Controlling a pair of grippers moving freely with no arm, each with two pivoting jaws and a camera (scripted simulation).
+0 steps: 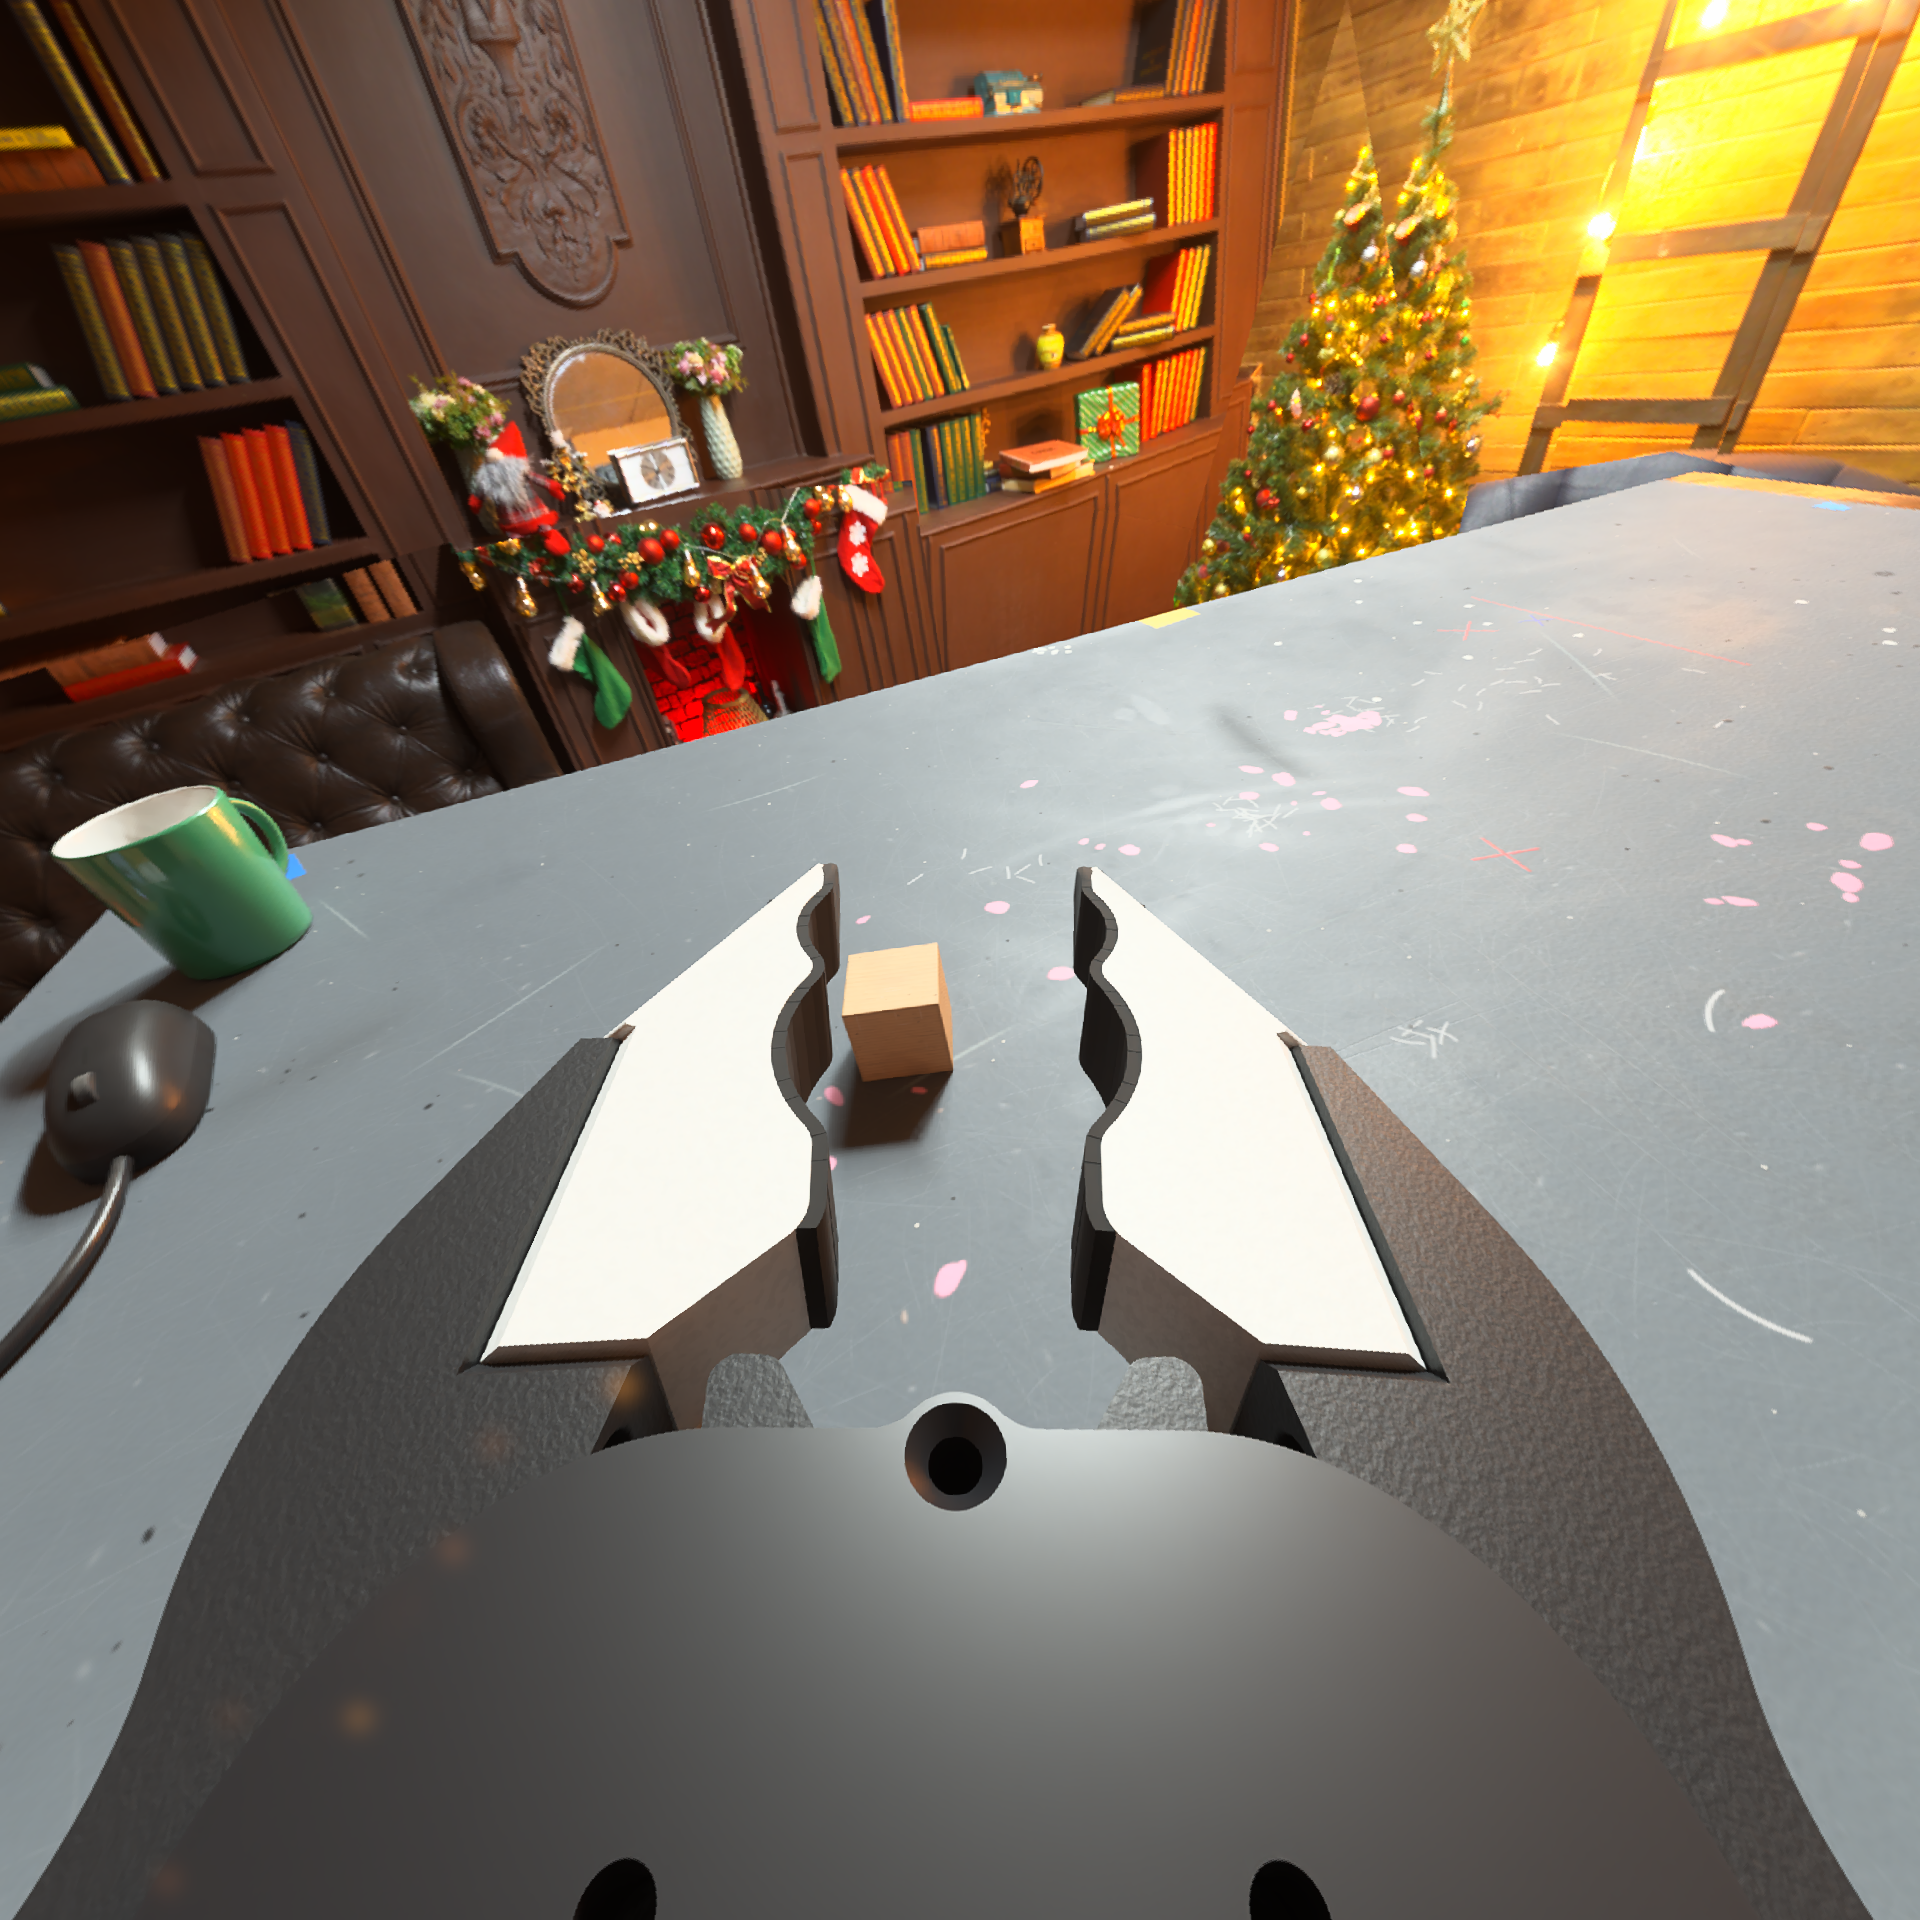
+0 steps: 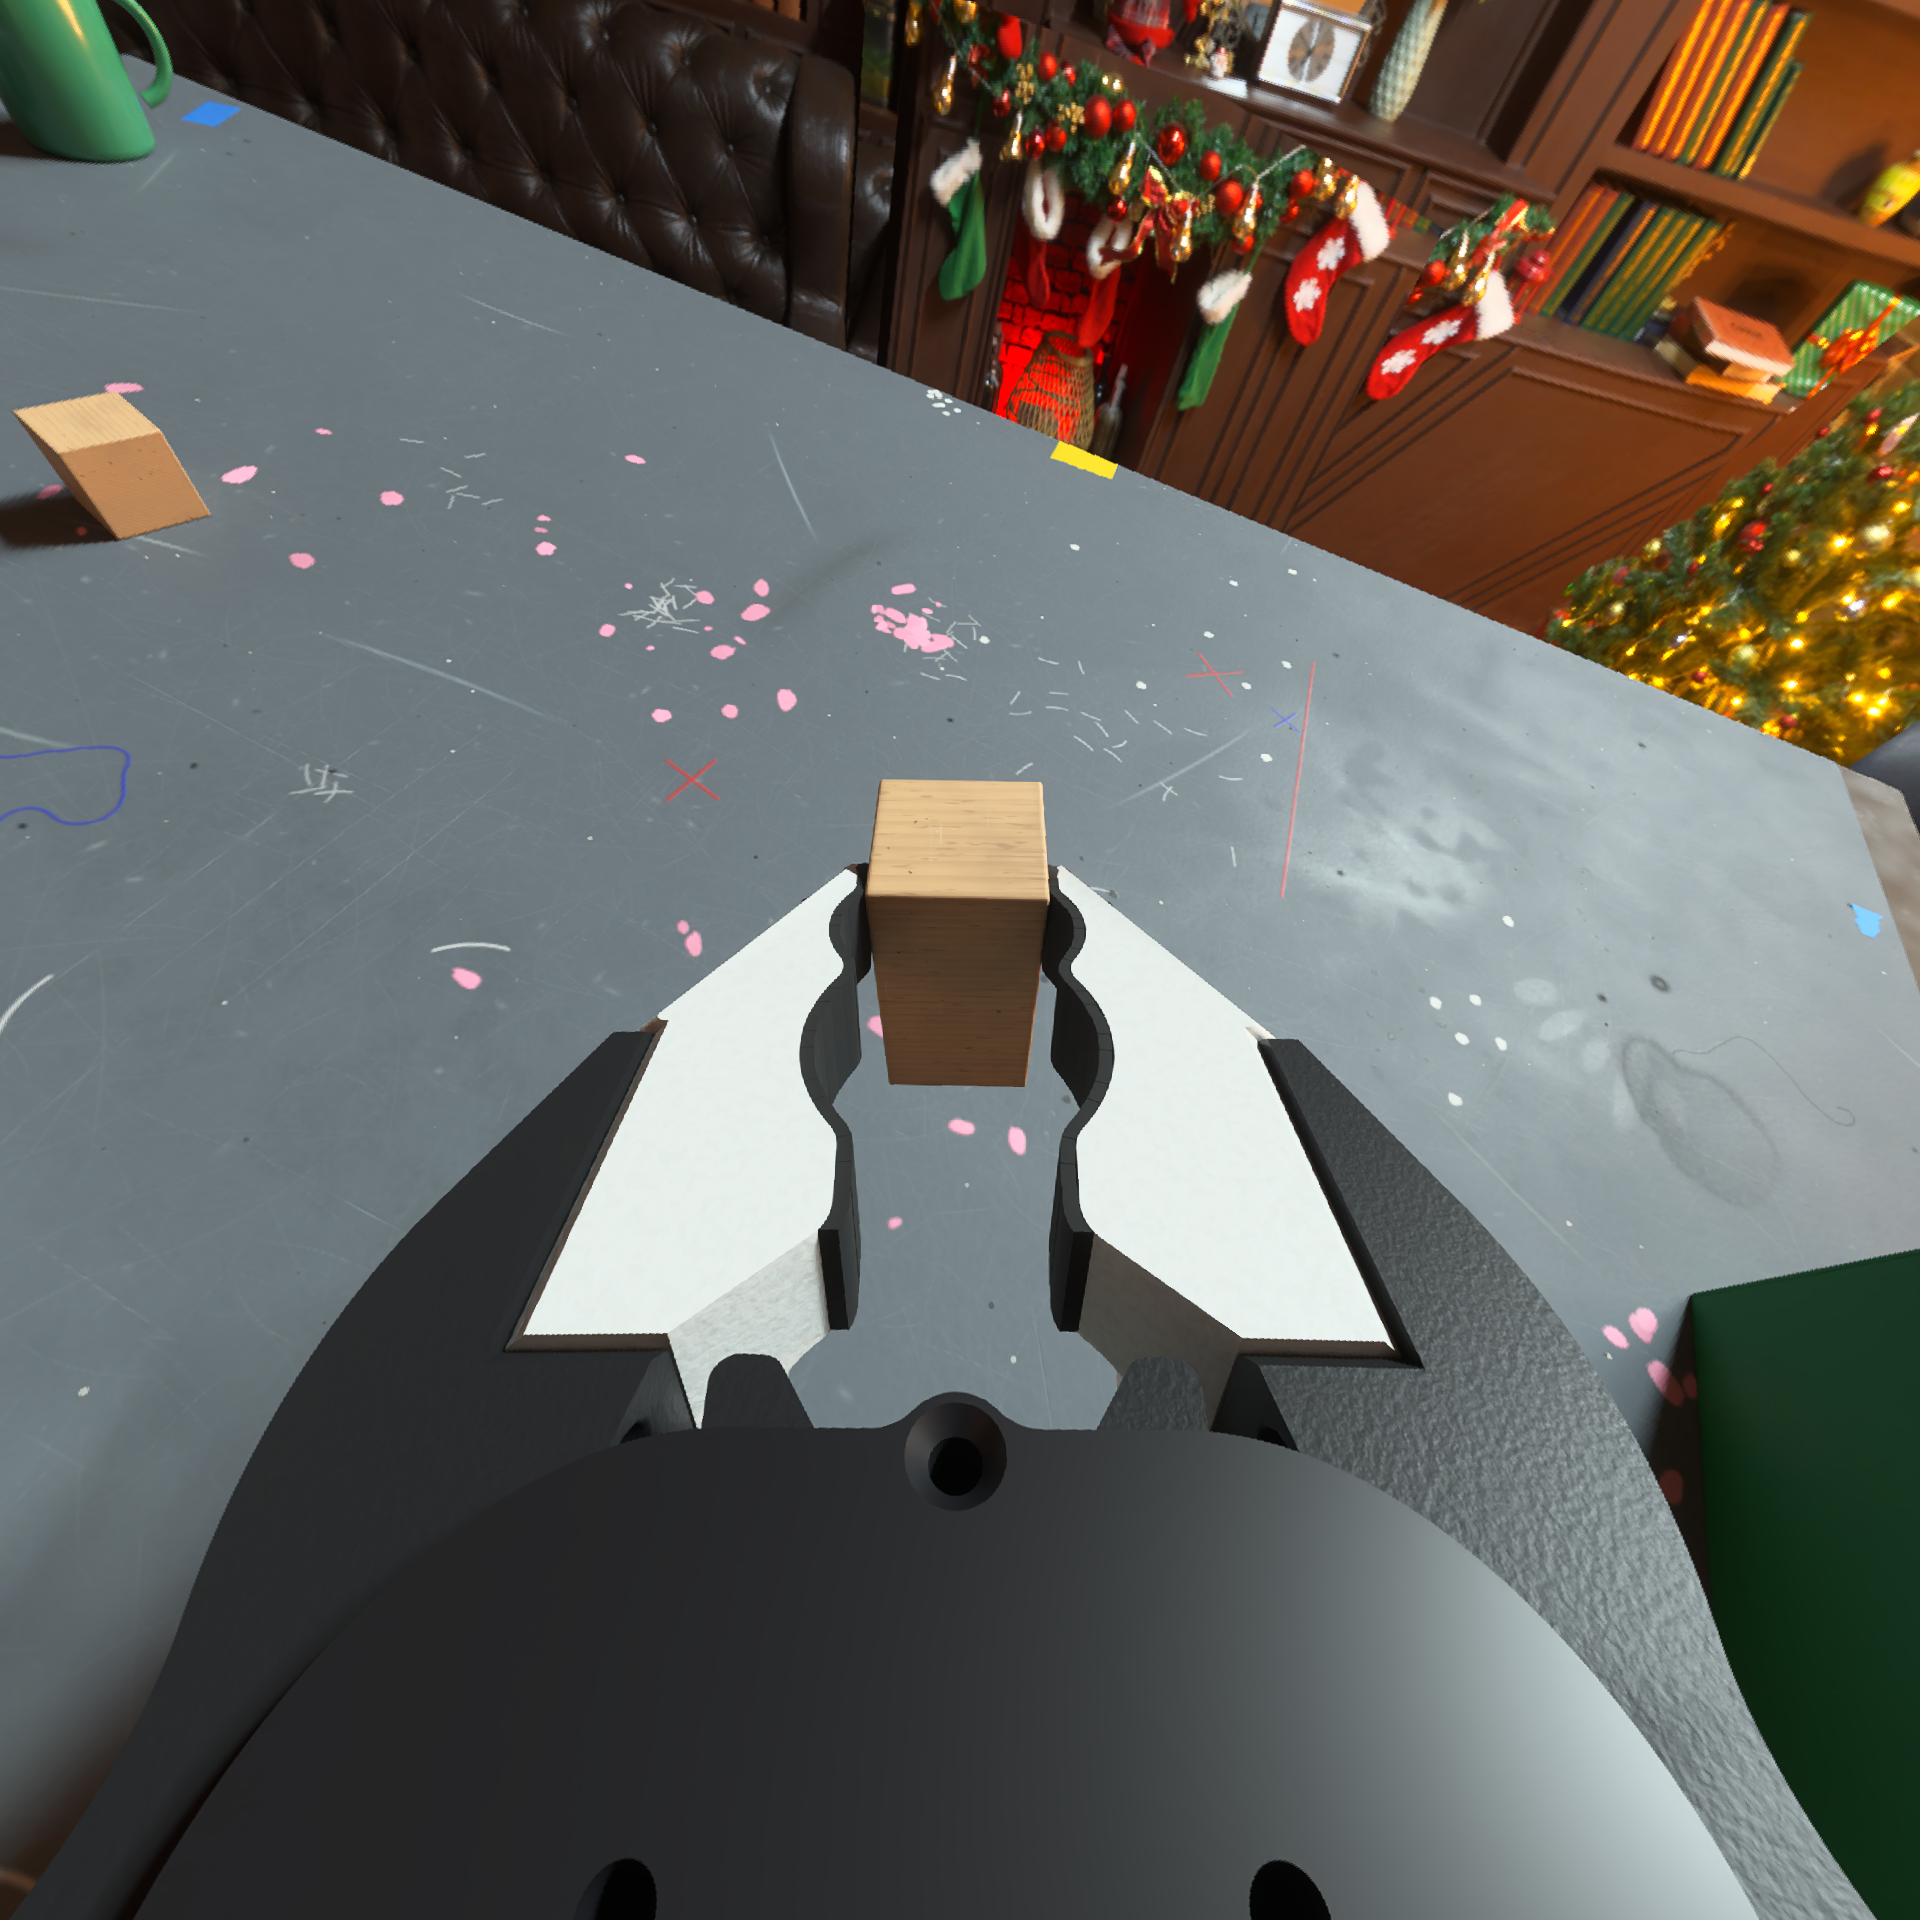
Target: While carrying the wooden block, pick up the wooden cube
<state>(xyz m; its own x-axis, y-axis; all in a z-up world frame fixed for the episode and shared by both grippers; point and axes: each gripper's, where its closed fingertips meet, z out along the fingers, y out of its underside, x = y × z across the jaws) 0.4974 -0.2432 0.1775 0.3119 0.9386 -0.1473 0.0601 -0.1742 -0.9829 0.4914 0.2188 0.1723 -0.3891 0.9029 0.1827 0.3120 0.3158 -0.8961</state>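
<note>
A small light wooden cube (image 1: 899, 1010) rests on the grey table (image 1: 1455, 1039). My left gripper (image 1: 956, 883) is open above the table, and the cube lies between its fingers, close to the left finger (image 1: 707, 1101). The cube also shows far left in the right wrist view (image 2: 109, 462). My right gripper (image 2: 956, 883) is shut on a taller wooden block (image 2: 956, 930) and holds it upright above the table (image 2: 416, 935), gripped by its sides near the fingertips.
A green mug (image 1: 187, 883) and a dark computer mouse (image 1: 130, 1086) with a cable sit at the table's left. The mug also shows top left in the right wrist view (image 2: 78, 78). A dark green flat object (image 2: 1813, 1538) lies at the right edge.
</note>
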